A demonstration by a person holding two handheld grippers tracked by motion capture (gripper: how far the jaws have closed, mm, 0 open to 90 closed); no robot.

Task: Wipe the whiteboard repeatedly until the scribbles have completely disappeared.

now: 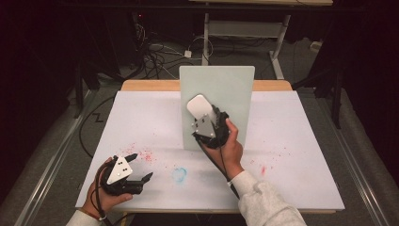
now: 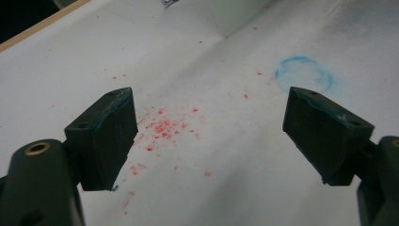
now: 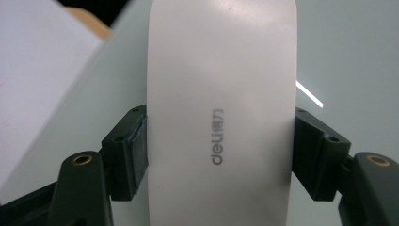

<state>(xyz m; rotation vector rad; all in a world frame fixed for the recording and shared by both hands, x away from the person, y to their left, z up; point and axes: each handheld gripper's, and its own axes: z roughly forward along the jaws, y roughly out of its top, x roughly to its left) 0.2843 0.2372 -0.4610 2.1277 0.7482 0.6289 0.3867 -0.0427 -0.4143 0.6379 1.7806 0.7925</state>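
the right gripper [image 1: 205, 123] is clamped on the white eraser [image 3: 221, 108], flat against the upright board [image 1: 235, 89]. keep even pressure and wipe in straight passes. the left gripper [image 1: 141, 165] rests wide apart on the counter [image 1: 291, 169], left of the board.

We're pretty sure this is a lab or test room: behind the white-covered table [image 1: 141, 113] there's a messy tangle of cables [image 1: 155, 54] on grey carpet, a metal desk frame [image 1: 244, 28] farther back, and dark curtains either side.
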